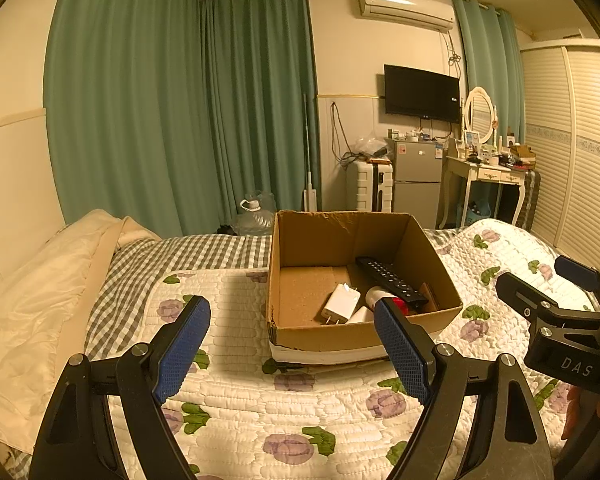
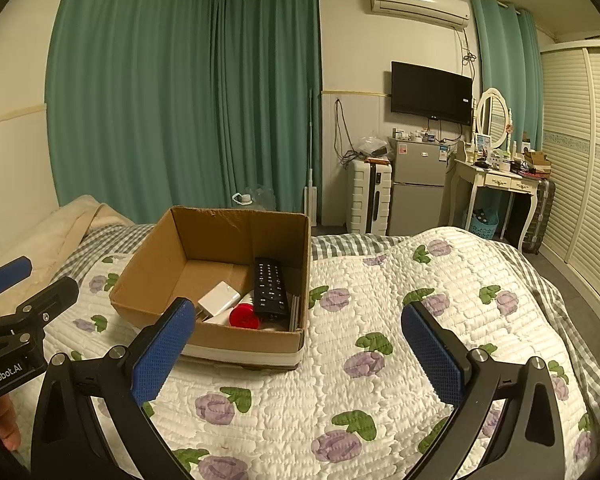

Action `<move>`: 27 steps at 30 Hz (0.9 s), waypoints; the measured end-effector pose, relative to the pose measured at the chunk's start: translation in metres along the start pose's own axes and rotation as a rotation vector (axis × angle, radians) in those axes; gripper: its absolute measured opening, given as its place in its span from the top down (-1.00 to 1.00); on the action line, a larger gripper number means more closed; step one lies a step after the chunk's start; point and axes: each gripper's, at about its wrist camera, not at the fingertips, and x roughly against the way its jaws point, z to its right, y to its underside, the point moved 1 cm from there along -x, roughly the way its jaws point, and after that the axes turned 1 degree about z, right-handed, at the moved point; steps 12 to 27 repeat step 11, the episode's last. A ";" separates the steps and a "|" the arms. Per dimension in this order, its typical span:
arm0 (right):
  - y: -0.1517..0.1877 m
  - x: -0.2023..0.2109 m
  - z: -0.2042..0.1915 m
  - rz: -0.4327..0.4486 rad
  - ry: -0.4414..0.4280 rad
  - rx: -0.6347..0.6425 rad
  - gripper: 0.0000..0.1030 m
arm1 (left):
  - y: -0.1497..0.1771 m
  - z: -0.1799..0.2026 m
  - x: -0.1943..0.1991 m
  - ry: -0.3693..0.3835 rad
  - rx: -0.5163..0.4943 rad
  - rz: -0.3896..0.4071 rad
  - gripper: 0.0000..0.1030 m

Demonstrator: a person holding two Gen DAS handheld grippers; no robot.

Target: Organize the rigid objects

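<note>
An open cardboard box (image 1: 296, 240) (image 2: 160, 256) stands on the flowered quilt. Inside lie a black remote (image 1: 392, 280) (image 2: 270, 286), a white charger plug (image 1: 340, 302) (image 2: 218, 298) and a white bottle with a red cap (image 1: 376, 294) (image 2: 245, 316). My left gripper (image 1: 292, 344) is open and empty, held above the quilt just in front of the box. My right gripper (image 2: 300, 344) is open and empty, in front of and to the right of the box. Each gripper shows at the edge of the other's view (image 1: 556, 312) (image 2: 28, 300).
The flowered quilt (image 1: 300, 408) (image 2: 380, 300) covers a checked sheet (image 1: 188, 248). A cream duvet (image 1: 32, 304) lies at the left. Beyond the bed stand green curtains (image 1: 160, 100), a suitcase (image 2: 368, 196), a small fridge (image 2: 418, 184), a dressing table (image 2: 500, 180) and a wardrobe (image 2: 580, 160).
</note>
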 end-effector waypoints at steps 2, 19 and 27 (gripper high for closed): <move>0.000 0.000 0.001 0.000 -0.001 0.000 -1.00 | 0.000 0.000 0.000 0.000 0.000 0.000 -0.68; 0.002 0.000 0.001 -0.006 0.001 0.003 -1.00 | 0.002 0.001 0.000 -0.011 -0.001 -0.001 -0.68; 0.002 0.000 0.001 -0.006 0.001 0.003 -1.00 | 0.002 0.001 0.000 -0.011 -0.001 -0.001 -0.68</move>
